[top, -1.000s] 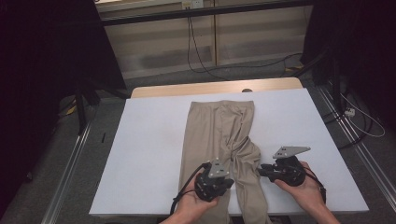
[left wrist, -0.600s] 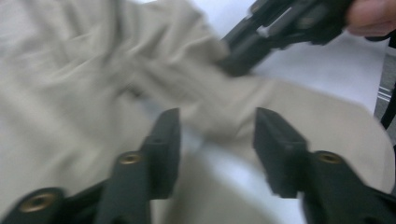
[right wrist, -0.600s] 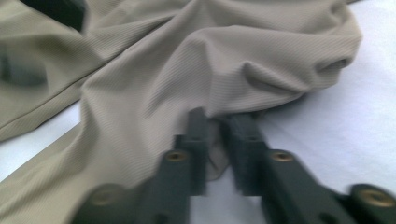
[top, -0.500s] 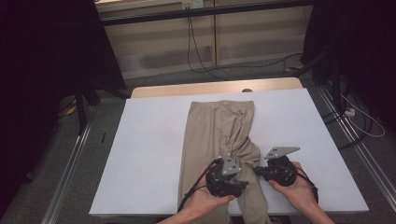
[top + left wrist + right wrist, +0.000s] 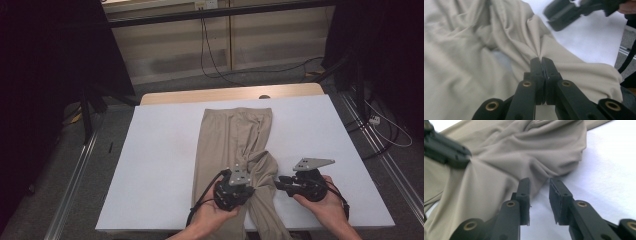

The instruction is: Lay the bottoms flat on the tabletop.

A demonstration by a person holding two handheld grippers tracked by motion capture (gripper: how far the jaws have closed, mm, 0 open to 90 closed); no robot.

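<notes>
Trousers point(image 5: 230, 145) hem cut off, left gripper point(image 5: 541, 62) jaws pinching fabric, right gripper point(image 5: 539, 185) just reopened, empty.

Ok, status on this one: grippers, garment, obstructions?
Left gripper just closed, pinching the beige trousers. Right gripper open, at the fabric edge. Nothing in the way.

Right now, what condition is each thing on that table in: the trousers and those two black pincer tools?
Trousers: beige, lying lengthwise on the white table, far part flat, near part bunched into folds.
Left gripper: jaws have just closed; shut on a pinch of the trousers' fabric.
Right gripper: jaws have just been opening; open, at the edge of the bunched fabric, nothing gripped.
</notes>
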